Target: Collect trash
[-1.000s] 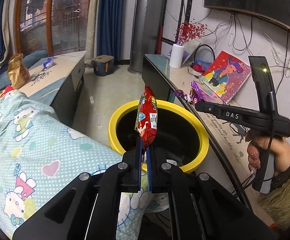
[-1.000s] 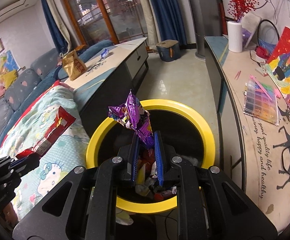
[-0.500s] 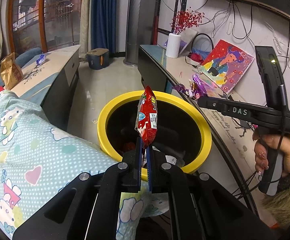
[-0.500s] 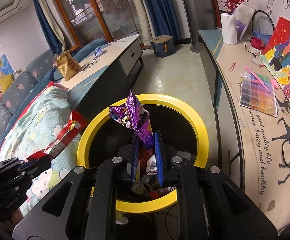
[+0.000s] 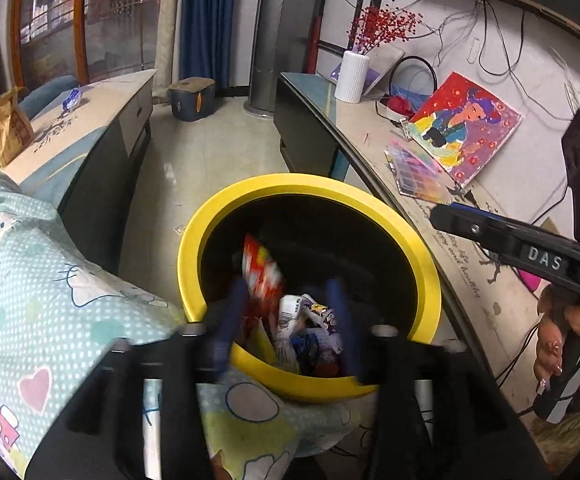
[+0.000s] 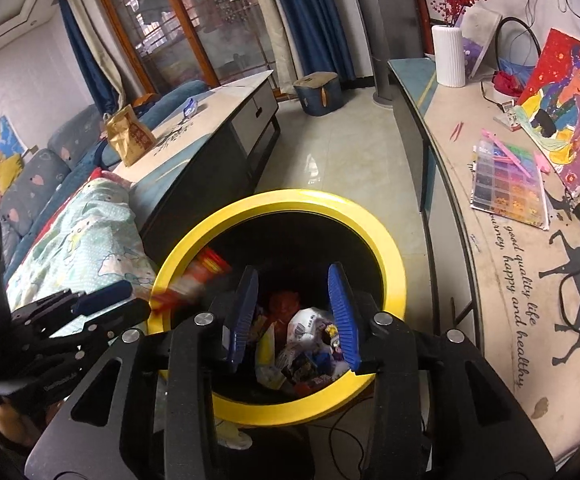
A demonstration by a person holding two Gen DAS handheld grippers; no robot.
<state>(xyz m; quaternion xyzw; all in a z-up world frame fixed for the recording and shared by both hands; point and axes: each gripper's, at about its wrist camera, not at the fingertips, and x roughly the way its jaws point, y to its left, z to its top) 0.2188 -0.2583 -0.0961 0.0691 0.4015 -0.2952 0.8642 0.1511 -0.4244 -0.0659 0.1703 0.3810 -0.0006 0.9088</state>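
- Left: patterned blanket (image 5: 29, 280) lies against the bin's near-left side; a low cabinet (image 6: 193, 148) behind it carries a brown paper bag (image 6: 127, 140) and a small blue wrapper (image 6: 189, 107), both uncollected.
- Left gripper (image 5: 285, 312): jaws have just been opening and stand apart, blurred. The red snack wrapper (image 5: 261, 270) is loose between them, tilted, over the bin mouth and apparently dropping in; no pad presses on it.
- Centre: yellow-rimmed bin (image 6: 386, 240) is open-topped, with mixed wrappers heaped at the bottom.
- Right gripper (image 6: 294, 312): jaws have just been opening, apart, nothing between them. A purple wrapper (image 6: 332, 330) shows among the heap below.
- Handling, judged: wrappers are light, thin, crinkly foil, slippery and easily deformed, not fragile. Best taken by a flat crimped end or pinched edge; a light clamp should suffice.
- Right: sideboard (image 6: 530, 280) holds a bead box (image 6: 506, 184) and a painting (image 6: 566, 108), seemingly not trash.
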